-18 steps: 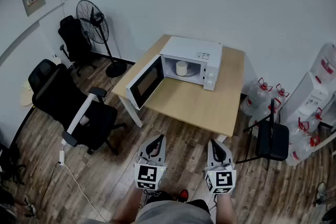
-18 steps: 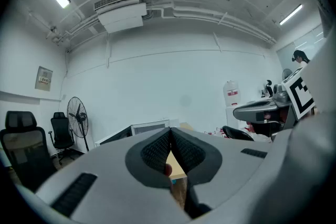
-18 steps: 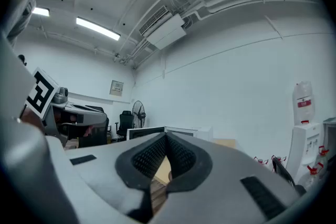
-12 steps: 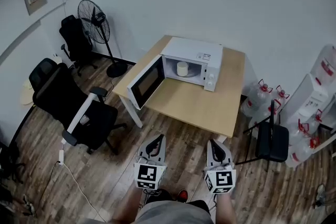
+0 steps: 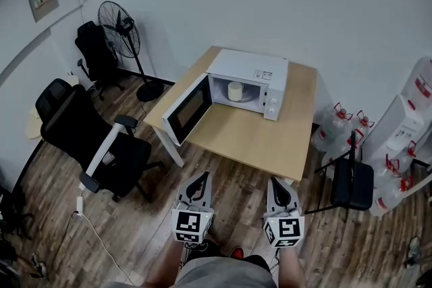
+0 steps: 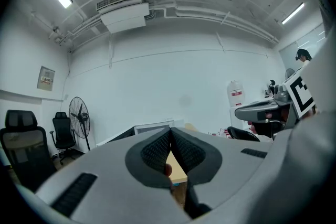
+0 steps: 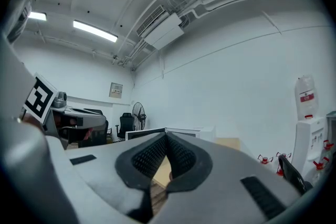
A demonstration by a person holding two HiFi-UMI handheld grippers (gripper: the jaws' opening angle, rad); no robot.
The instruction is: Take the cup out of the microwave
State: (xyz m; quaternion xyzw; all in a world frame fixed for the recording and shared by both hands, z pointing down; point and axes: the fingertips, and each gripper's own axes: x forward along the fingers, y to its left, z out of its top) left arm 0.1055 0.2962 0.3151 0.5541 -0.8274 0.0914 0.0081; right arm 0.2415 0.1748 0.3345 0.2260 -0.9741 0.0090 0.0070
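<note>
A small pale cup (image 5: 234,90) sits inside the open microwave (image 5: 253,67), upper middle of the picture. The left gripper (image 5: 202,179) and right gripper (image 5: 276,183) are closed, holding nothing. Nothing moved since before.

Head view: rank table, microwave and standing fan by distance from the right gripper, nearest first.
1. Table, just ahead of the right gripper.
2. Microwave, at the table's far side, door open.
3. Standing fan, far left, near the wall.
</note>
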